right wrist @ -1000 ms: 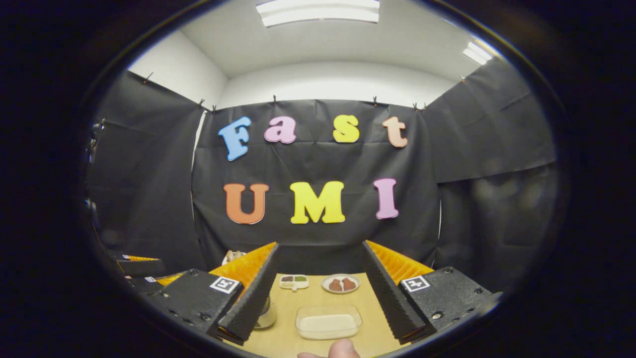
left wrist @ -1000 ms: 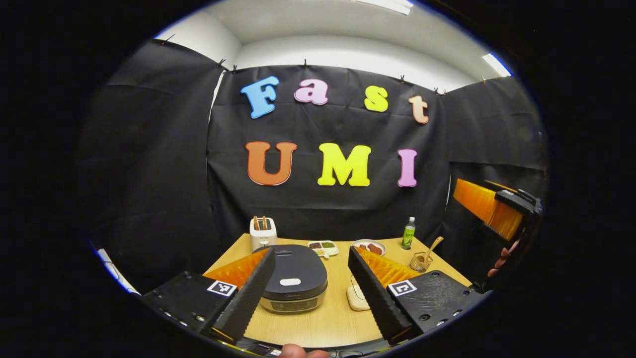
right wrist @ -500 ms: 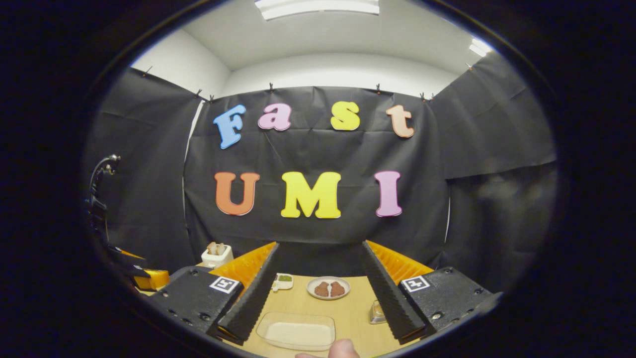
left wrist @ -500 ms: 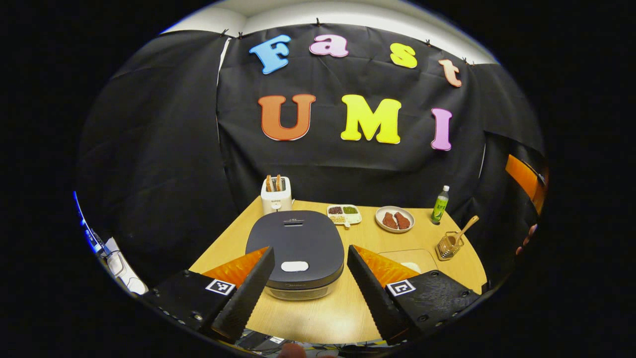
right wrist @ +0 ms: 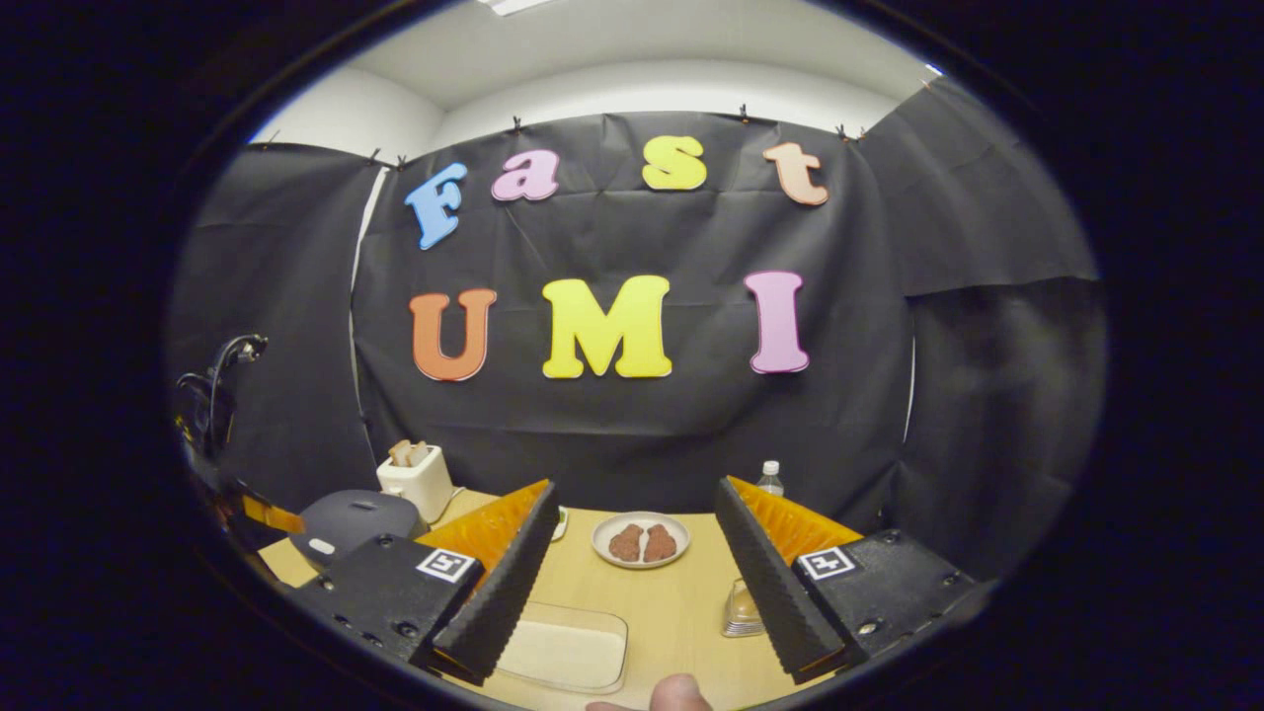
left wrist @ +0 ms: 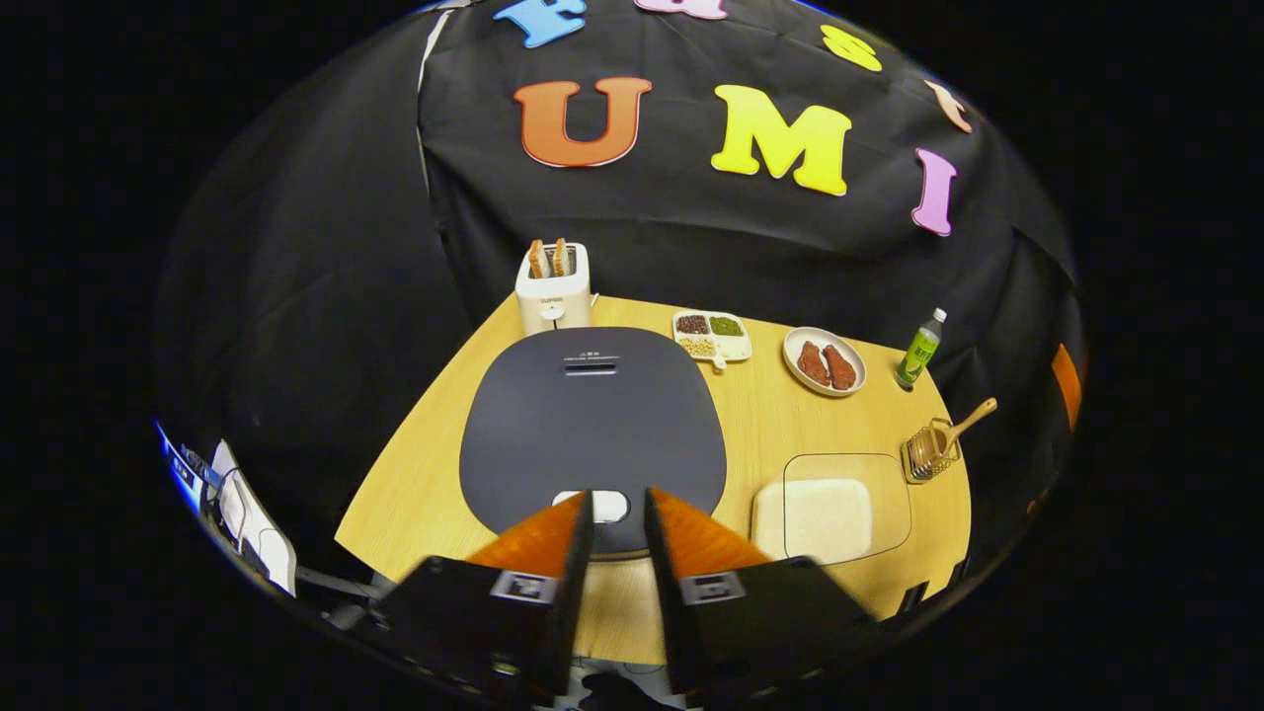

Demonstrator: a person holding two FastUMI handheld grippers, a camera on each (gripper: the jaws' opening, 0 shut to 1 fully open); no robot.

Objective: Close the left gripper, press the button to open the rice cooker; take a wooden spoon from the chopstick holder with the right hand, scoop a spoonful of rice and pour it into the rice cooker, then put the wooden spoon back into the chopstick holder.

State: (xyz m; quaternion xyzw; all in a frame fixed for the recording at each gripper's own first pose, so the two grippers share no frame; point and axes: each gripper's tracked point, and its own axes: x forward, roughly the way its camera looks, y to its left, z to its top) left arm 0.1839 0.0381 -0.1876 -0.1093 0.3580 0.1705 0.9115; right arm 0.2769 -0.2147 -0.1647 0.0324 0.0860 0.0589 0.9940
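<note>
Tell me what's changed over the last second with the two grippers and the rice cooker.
The left gripper nearly closed its fingers and moved in over the dark grey rice cooker, tips at its white lid button. The right gripper stayed open, holding nothing. Lid still shut; wooden spoon still in its holder.

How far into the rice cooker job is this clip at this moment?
Early. Done: the left gripper has its fingers drawn nearly together, poised at the white button on the rice cooker, whose lid is still down. In hand: the press itself. Left: the wooden spoon stands untouched in the chopstick holder, the rice container is undisturbed, and the right gripper hangs open and empty.
</note>
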